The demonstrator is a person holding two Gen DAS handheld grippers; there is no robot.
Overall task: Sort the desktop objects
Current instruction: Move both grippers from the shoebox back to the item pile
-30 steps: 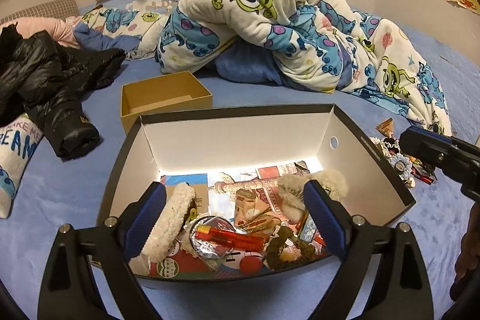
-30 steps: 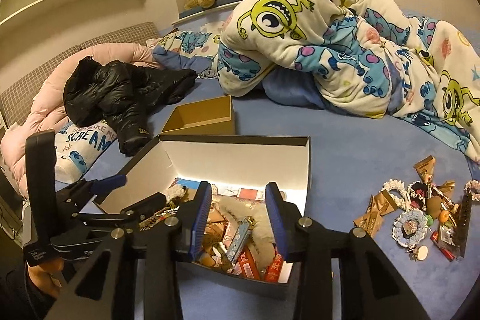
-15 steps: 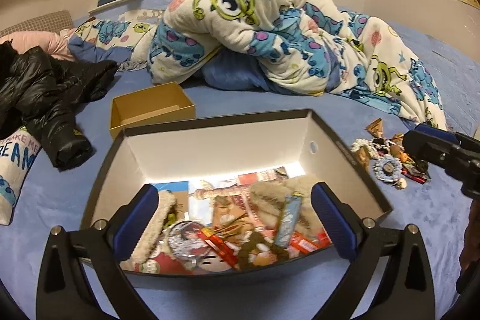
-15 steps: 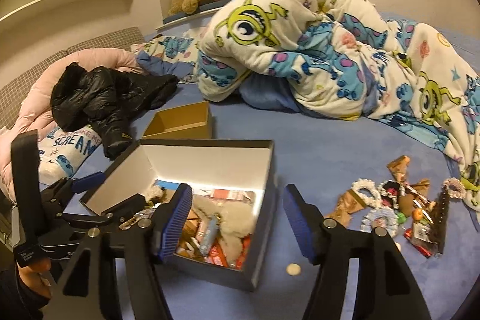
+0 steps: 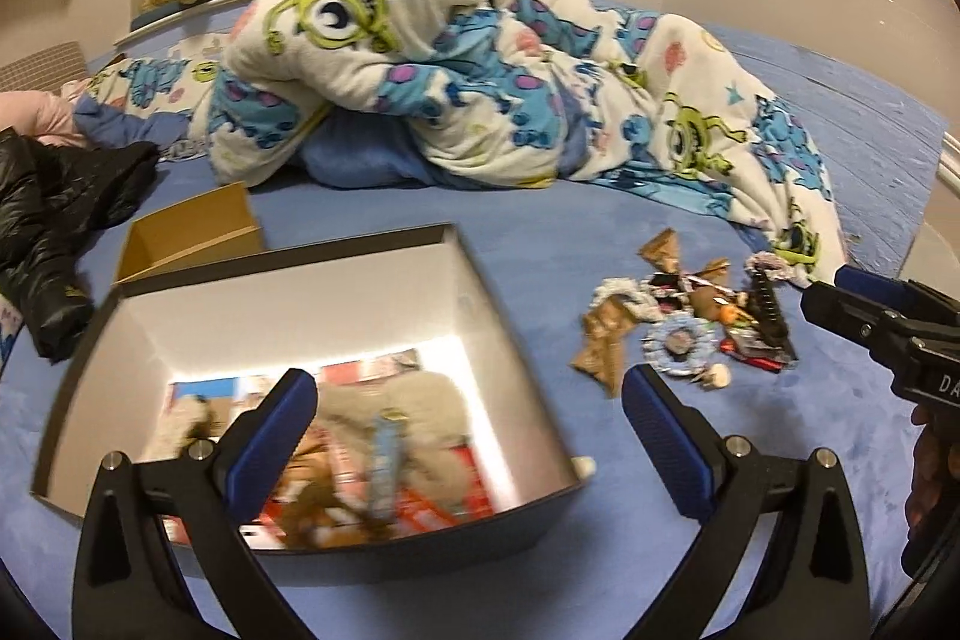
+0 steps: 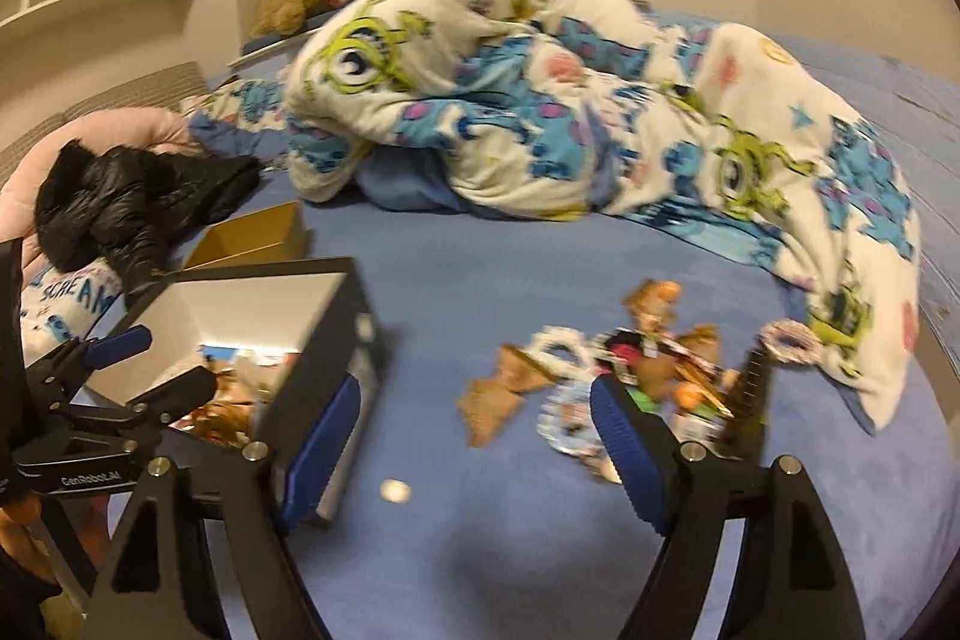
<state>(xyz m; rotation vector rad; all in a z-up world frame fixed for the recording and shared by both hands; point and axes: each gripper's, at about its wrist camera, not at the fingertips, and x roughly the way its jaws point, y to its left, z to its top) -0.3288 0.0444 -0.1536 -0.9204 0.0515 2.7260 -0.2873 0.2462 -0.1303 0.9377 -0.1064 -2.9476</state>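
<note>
Many light, soft trinkets (image 6: pixel 636 376) lie heaped on the bed (image 6: pixel 480 280); one edge should be pinched. Both grippers (image 5: pixel 468 436) (image 6: pixel 474 436) are held wide, empty.

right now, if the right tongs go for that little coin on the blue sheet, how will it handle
The coin lies flat on the soft blue sheet, so the open right tongs would probably struggle to get under its thin edge. It looks smooth, likely slippery. Pushed, it may sink into the fabric or slide rather than roll.
</note>
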